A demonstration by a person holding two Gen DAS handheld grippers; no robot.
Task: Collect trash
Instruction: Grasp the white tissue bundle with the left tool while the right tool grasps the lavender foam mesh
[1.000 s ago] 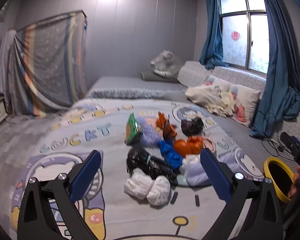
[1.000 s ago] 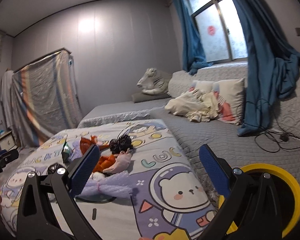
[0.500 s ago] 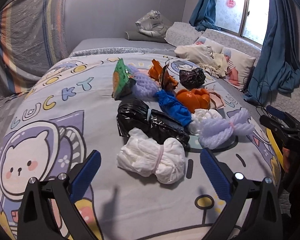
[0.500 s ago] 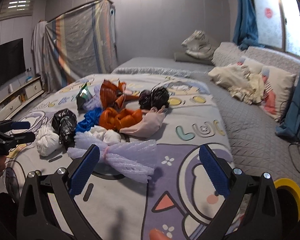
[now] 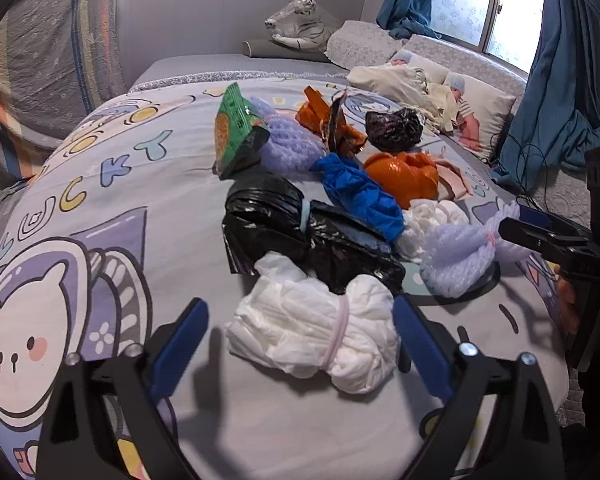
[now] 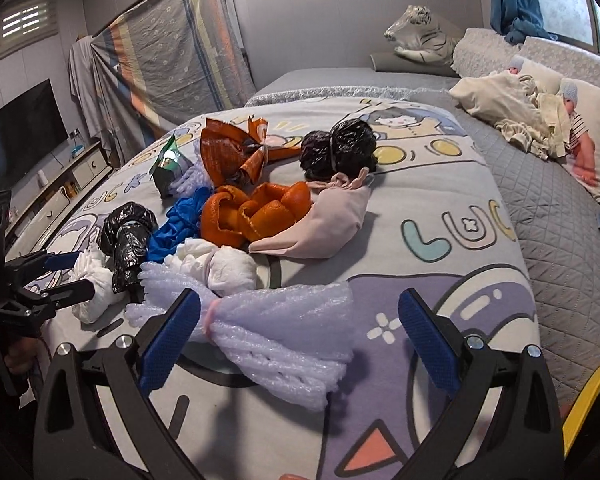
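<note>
Trash lies piled on a cartoon bed cover (image 5: 100,184). Nearest my left gripper (image 5: 300,340) is a white bundle tied with a band (image 5: 312,332). It lies between the jaws, which are closing; the left pad stands clear of it. Behind it are a black bag bundle (image 5: 300,232), a blue bag (image 5: 360,196) and orange peel (image 5: 404,172). My right gripper (image 6: 298,336) is open around a lilac foam net bundle (image 6: 280,328). Each gripper shows in the other's view: the right gripper (image 5: 516,226) and the left gripper (image 6: 70,276).
Farther back lie a green snack packet (image 5: 236,132), an orange wrapper (image 5: 328,120), a dark knotted bag (image 6: 340,148) and a pink mask (image 6: 324,228). A yellow bin rim (image 6: 588,400) shows at lower right. Pillows and a plush tiger sit by the window; a TV (image 6: 16,140) stands on the left.
Both grippers have come down and tilted toward the pile. The right view swung from the yellow bin to the foam net. The left jaws have narrowed a little around the white bundle.
</note>
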